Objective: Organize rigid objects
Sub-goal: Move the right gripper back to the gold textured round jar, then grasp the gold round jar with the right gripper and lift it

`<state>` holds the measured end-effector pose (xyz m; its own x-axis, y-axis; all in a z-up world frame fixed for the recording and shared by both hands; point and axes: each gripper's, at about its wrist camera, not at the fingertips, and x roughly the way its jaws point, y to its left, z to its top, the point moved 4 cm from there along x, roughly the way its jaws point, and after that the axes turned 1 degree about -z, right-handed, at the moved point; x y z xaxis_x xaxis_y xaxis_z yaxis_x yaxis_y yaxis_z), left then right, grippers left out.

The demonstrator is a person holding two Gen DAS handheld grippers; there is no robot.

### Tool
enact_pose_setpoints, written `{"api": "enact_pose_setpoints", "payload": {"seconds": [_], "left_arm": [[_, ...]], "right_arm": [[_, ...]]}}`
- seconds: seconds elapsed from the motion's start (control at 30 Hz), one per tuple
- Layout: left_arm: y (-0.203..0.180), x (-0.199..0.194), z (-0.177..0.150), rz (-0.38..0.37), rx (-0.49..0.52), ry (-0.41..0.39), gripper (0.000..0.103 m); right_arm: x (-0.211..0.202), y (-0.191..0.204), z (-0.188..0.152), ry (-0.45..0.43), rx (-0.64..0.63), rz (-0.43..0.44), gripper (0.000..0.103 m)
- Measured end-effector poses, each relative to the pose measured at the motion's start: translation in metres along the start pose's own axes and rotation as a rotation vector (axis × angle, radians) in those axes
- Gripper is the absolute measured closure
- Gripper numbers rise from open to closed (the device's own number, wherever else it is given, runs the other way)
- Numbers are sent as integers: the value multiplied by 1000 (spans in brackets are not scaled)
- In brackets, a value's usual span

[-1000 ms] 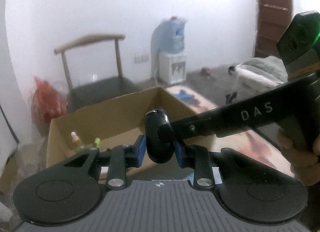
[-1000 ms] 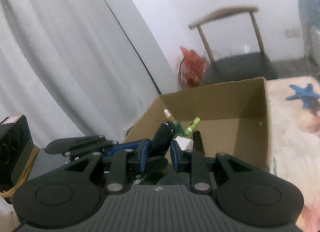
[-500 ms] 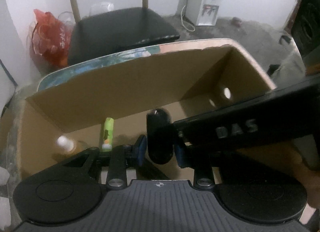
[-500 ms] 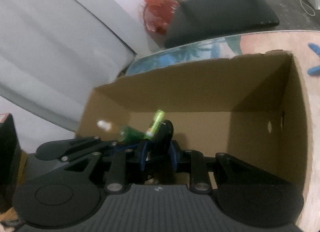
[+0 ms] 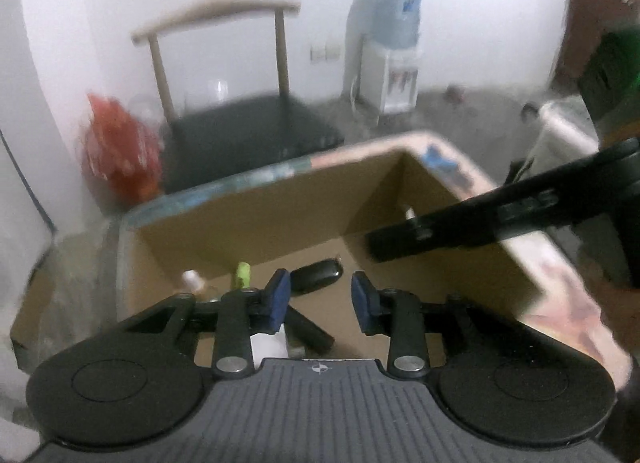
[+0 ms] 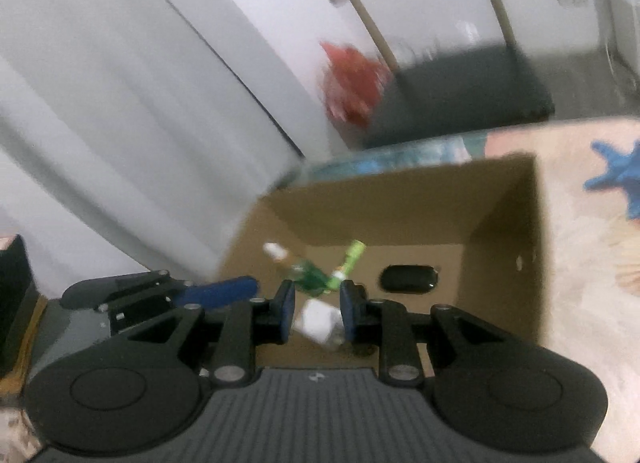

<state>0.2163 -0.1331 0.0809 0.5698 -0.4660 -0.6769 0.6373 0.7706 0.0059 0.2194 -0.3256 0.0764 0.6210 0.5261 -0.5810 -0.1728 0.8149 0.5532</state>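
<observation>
Two handheld grippers poised above an open cardboard box [image 5: 256, 219] set on a cloth-covered counter [image 6: 580, 263]. Left gripper [image 5: 320, 301] with fingers spread wide and empty. Right gripper [image 6: 316, 311] with fingers likewise parted and gripping nothing, its dark body reaching in over the box's right wall in the left wrist view. On the box floor, close to the far wall and nearer the far right corner: a black oval object [image 6: 408, 279], glossy and rounded, lying flat and alone, touching nothing. Toward the left side of the box floor, loosely gathered: a green tube [image 5: 242, 275], a small white-capped bottle [image 5: 192, 279] and a white block [image 6: 320, 323]. Judging by its sheen and smooth shell, probably hard, light and stiff, that black oval, with little risk of crushing. Likely slippery on the curved top, so best pinched across the narrow middle, pads against the two long flanks, seated low rather than on the crown; otherwise some danger of it squirting free. Both views smeared by motion blur, so no telling what the oval really is. Beyond the box: a chair [image 5: 248, 127] and a red bag [image 5: 116, 151].
</observation>
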Motion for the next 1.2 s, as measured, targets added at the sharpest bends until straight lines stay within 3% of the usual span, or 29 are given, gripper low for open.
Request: {"api": "enact_pose_setpoints", "payload": {"seconds": [0.17,0.27,0.33,0.47,0.63,0.83,0.9,0.97,1.2], "left_arm": [[-8,-77,-46,-28,-1,-166,49],[-16,-99,-86,-7,24,-214,41],[-22,-104,-112,7,39,-226,31],[-29,-97,-154,-10,59,-191,23],[-30,-75,-186,-69,34,-111,21],[-27,-48,-203,-40,57,-65,21],[-26,-39,-204,-24,66,-54,21],[-25,-35,-208,-20,71,-50,21],[-25,-27,-218,-29,70,-43,23]], "right_arm": [[-75,27,-51,-135,-95,32,76],[-94,44,-87,-170,-142,50,76],[-93,53,-114,-178,-170,59,75],[-65,65,-154,-144,-222,31,75],[-18,62,-172,-51,-177,41,75],[17,63,-188,55,-124,37,74],[25,62,-189,72,-115,24,66],[29,62,-190,76,-113,12,48],[41,66,-197,107,-129,-2,49]]}}
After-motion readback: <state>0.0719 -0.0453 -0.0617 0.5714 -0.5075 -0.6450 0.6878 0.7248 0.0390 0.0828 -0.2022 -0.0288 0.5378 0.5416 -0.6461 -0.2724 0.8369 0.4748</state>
